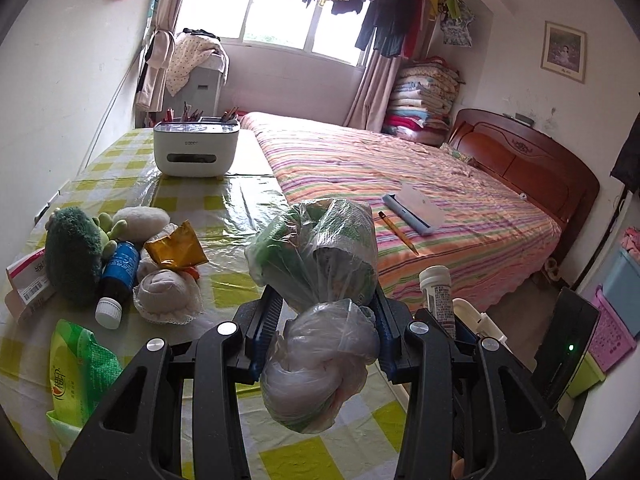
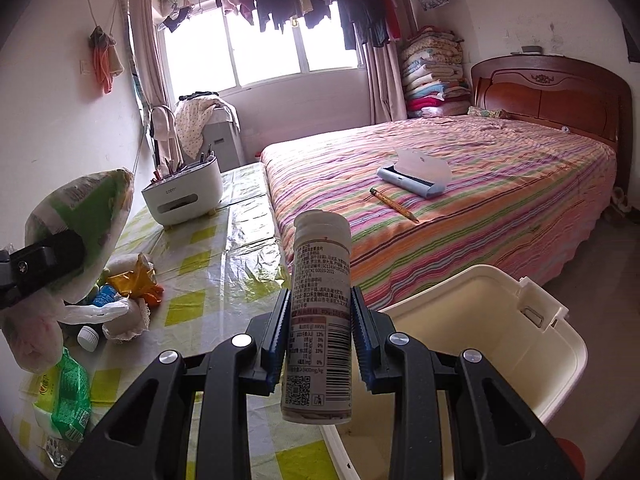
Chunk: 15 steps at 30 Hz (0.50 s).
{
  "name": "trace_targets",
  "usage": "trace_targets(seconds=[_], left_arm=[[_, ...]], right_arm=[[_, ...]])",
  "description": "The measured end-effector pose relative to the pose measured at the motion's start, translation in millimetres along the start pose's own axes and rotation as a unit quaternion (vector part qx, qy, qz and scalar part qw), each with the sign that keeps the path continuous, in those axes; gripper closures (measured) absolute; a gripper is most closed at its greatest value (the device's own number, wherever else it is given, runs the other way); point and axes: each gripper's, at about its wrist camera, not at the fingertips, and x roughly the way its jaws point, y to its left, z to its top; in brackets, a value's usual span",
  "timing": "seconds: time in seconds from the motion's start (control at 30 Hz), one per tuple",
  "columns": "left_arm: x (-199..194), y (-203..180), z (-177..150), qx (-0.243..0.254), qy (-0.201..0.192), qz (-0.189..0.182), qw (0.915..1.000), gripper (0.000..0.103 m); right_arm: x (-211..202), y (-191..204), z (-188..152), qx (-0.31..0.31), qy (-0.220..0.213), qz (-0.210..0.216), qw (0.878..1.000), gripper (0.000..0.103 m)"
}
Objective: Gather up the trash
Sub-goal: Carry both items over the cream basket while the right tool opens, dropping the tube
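On the checked tablecloth (image 1: 224, 216) at far left lie a pink-edged barcoded box (image 1: 28, 280), a green plush toy (image 1: 74, 256), a blue-labelled bottle (image 1: 118, 276), a gold wrapper (image 1: 176, 250) and a green wipes pack (image 1: 76, 376) whose lettering is too small to read. At centre, the left gripper (image 1: 326, 320) is clamped on a knotted plastic trash bag (image 1: 320, 256) held above the table. To the right, the right gripper (image 2: 318, 340) is clamped on a white bottle (image 2: 320, 312) bearing fine print, a barcode and a QR code, held upright over the cream bin (image 2: 520, 344).
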Motion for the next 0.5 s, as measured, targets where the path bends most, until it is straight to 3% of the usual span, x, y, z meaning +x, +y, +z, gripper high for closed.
trace_targets(seconds=[0.5], left_arm=[[11,-40,-15,0.034,0.014,-0.026,0.9990,0.062]], right_arm=[[-6,-35,1,0.050,0.005,-0.044,0.998,0.074]])
